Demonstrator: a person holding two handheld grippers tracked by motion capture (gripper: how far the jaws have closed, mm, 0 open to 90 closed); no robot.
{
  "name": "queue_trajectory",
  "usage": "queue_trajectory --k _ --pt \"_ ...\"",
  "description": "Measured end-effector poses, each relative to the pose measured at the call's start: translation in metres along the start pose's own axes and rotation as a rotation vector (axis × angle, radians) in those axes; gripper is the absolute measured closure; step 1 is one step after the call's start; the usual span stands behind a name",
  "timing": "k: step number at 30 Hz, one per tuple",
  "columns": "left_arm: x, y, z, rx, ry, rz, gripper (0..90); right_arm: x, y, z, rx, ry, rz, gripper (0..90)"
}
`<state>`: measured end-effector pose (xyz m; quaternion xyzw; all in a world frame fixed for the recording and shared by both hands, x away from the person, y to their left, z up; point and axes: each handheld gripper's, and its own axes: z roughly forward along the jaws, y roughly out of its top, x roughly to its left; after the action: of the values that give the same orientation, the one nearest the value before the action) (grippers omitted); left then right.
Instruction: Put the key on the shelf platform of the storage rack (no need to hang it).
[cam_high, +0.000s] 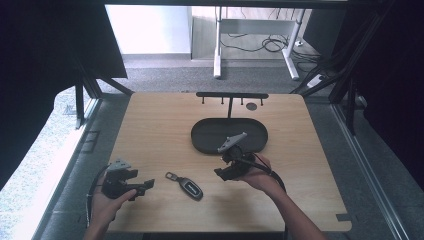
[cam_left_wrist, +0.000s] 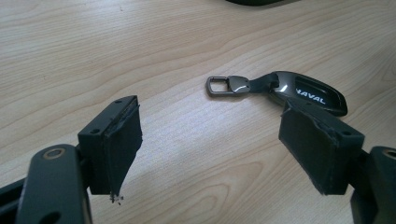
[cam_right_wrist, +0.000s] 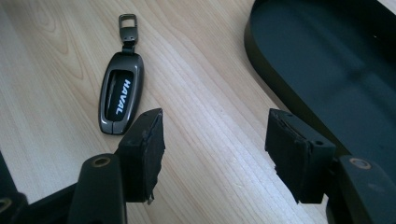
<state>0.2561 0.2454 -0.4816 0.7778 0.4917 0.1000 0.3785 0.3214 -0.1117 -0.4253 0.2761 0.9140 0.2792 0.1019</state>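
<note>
1. The black oval tray (cam_high: 205, 141) with a low rim sits on the far half of the light wood-grain desk (cam_high: 150, 125), and as far as you can see into it, it holds nothing; in your right gripper view its dark floor (cam_right_wrist: 336, 70) is bare.
2. Behind the tray stands a thin black T-shaped rack (cam_high: 231, 96) with short pegs under its bar. A small round dark thing (cam_high: 251, 106) lies on the desk beside its post, too small to identify.
3. The dark grey car key fob (cam_high: 190, 186) with a glossy black panel, white lettering and a metal clip on a short strap lies flat on the near middle of the desk, between your two hands and untouched.
4. In the left gripper view the right jaw covers the fob's near end (cam_left_wrist: 308, 91); the tray is cut off at that view's top edge.
5. Your left hand-held gripper (cam_high: 142, 187) rests low near the front left corner of the desk, jaws pointing towards the fob. They stand wide apart with only bare wood between them.
6. Your right hand-held gripper (cam_high: 226, 172) is held just in front of the tray's near rim, angled down and towards the fob. Its jaws are partly open and hold nothing; the fob (cam_right_wrist: 120, 95) lies just beyond its left jaw.
</note>
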Motion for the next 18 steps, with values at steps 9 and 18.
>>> queue_trajectory --k 9,18 --pt "0.0 0.0 0.0 -0.003 -0.003 0.0 21.5 0.011 0.011 0.009 0.02 0.02 -0.042 37.3" --pt "0.0 0.0 -0.001 -0.002 -0.004 -0.006 21.4 0.019 0.018 0.022 0.042 0.044 -0.064 37.3"
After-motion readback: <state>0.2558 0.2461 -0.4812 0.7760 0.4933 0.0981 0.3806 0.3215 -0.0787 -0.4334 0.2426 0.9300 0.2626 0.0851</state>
